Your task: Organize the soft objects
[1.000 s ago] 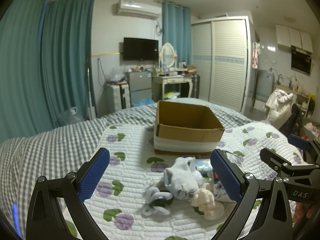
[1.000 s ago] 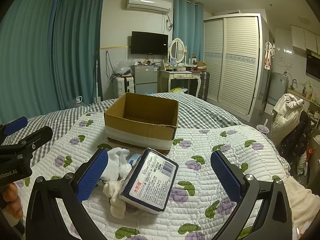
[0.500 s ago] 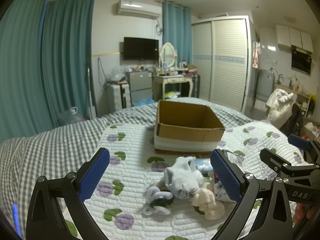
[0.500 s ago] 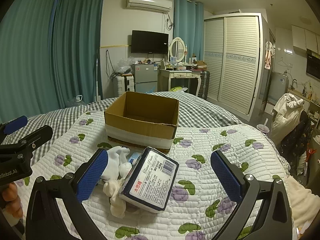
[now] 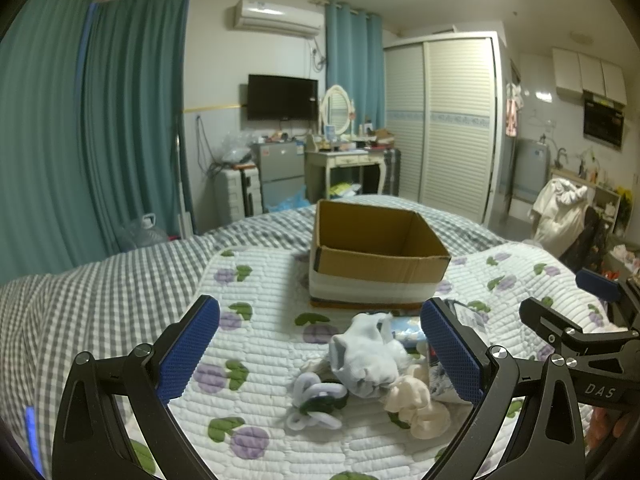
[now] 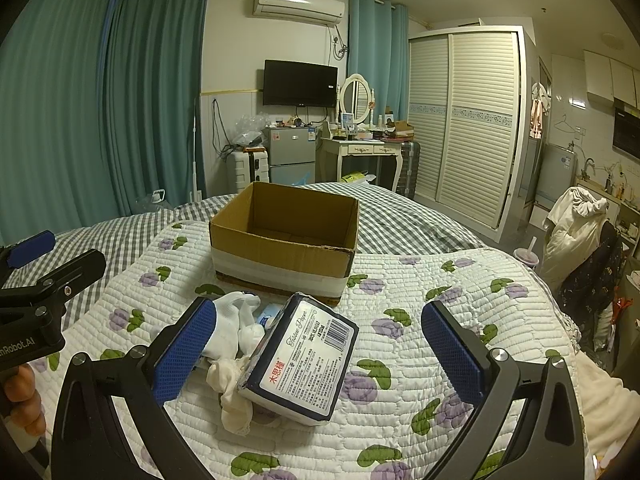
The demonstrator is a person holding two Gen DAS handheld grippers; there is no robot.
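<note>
An open, empty cardboard box (image 5: 376,256) (image 6: 284,248) stands on the quilted bed. In front of it lies a pile of soft things: a white sock (image 5: 364,356) (image 6: 236,322), a cream sock (image 5: 416,404) (image 6: 232,392), a lilac-and-dark sock bundle (image 5: 316,396) and a dark-blue tissue pack (image 6: 300,364) (image 5: 442,376). My left gripper (image 5: 320,356) is open and empty, hovering above the pile. My right gripper (image 6: 320,356) is open and empty, with the tissue pack between its fingers below.
The flowered white quilt (image 6: 420,292) lies over a grey checked bedspread (image 5: 100,292). Teal curtains (image 5: 80,140) hang at the left. A small fridge (image 6: 290,156), a dressing table (image 6: 368,148) and a wardrobe (image 6: 464,128) stand beyond the bed.
Both grippers stay open and nearly still. The right wrist view has drifted very slightly; the pile and box have not moved.
</note>
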